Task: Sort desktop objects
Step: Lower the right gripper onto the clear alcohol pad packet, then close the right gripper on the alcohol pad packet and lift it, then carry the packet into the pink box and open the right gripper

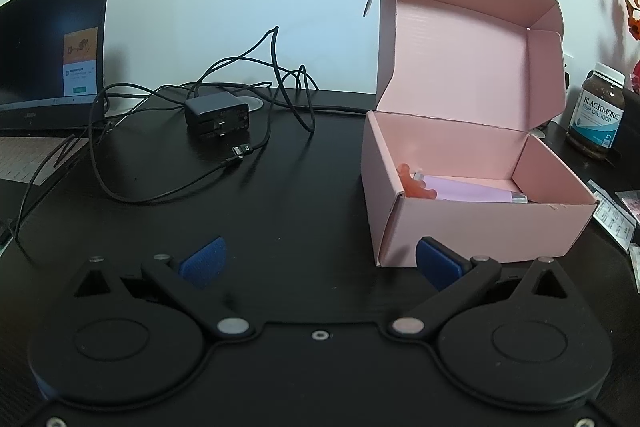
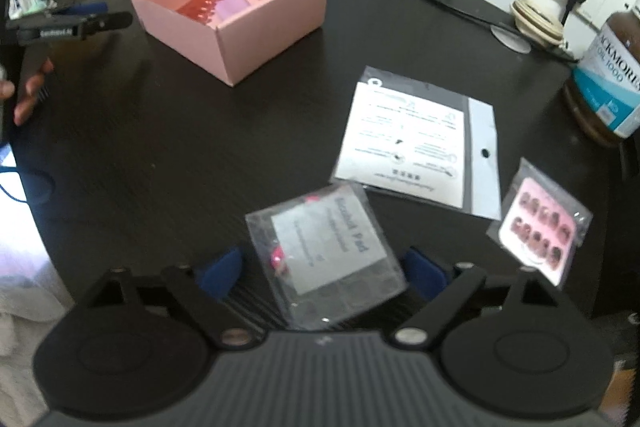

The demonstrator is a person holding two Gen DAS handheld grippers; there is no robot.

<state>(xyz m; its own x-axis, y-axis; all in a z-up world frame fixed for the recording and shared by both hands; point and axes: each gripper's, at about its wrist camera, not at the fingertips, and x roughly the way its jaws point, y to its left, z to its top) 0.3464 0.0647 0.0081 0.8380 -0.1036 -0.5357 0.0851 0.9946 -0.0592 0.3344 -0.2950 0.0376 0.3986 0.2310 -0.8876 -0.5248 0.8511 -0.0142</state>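
In the left wrist view, the left gripper [image 1: 318,261] hovers low over the black worktop [image 1: 280,207] with its blue-padded jaws spread wide and nothing between them. Its right pad sits just beside the near corner of the open pink cardboard box [image 1: 472,187], which already holds an orange-red clip [image 1: 416,183] and a pale lilac flat item [image 1: 468,193]. A small forward nudge could push the light box askew or shut its lid. The black charger block [image 1: 218,117] lies well apart among a tangle of black cable [image 1: 276,67], whose loops could snag a jaw or drag the block along if only one is lifted.

In the right wrist view, the right gripper [image 2: 322,273] is angled down over a clear plastic packet with a white label [image 2: 332,259]. The packet lies between the blue pads, but the picture is blurred, so whether they press on it is doubtful; they look released. The film is thin and slippery, so it may fold or slide out. Its upper corner overlaps a white instruction-card packet [image 2: 416,143], which could shift with it. A pink nail-tip packet [image 2: 540,223] and a brown supplement bottle [image 2: 608,83] stand near enough to be knocked.
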